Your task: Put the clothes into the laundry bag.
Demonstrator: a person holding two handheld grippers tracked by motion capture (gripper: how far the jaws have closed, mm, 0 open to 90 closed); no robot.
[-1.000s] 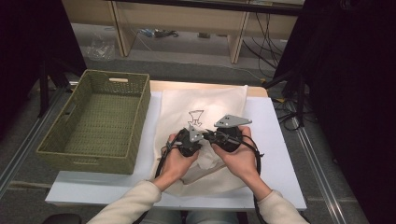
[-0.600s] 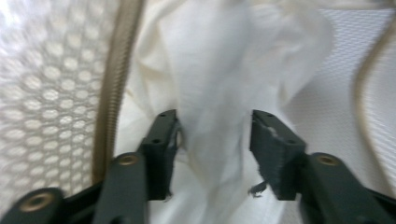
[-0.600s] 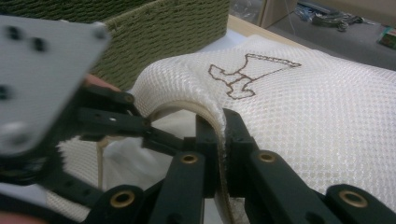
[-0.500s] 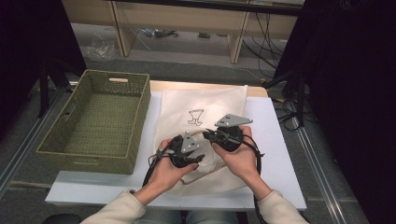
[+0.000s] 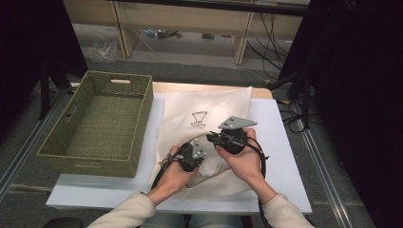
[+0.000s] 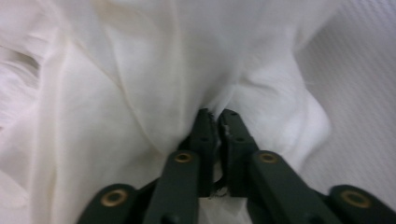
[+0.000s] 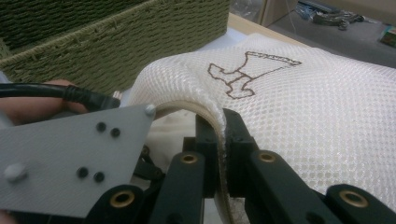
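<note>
A white mesh bag (image 5: 204,114) lies flat on the white surface (image 5: 285,156), w/ a small brown drawing (image 5: 199,119) on its top side. Its far end reaches the back edge of the surface. Its near end is lifted up between the person's two hands.

The left hand-held gripper (image 5: 205,142) is near the bottom middle of the high view, held in the left hand (image 5: 175,172). In the left gripper view its jaws are pressed together on a fold of soft white cloth (image 6: 154,84), pinching it. This cloth looks smooth, not like the net. It can't be told for sure if it is the bag's inner layer or sth else.

The right hand-held gripper (image 5: 212,137) sits just beside the left one, held in the right hand (image 5: 244,159). In the right gripper view (image 7: 221,116) its jaws are pinching the thick edge of the mesh bag (image 7: 327,121), which curves up & over the jaw tips. The brown drawing (image 7: 247,72) shows just past them. The grey plate of the left hand-held gripper (image 7: 70,149) is close by on the left of that view, w/ its black cable above it.

A green woven basket (image 5: 102,123) stands on the left part of the surface, just beside the bag. Its side (image 7: 116,42) shows behind the bag in the right gripper view.

The 2 grippers are v. close, nearly touching, at the bag's near end.
</note>
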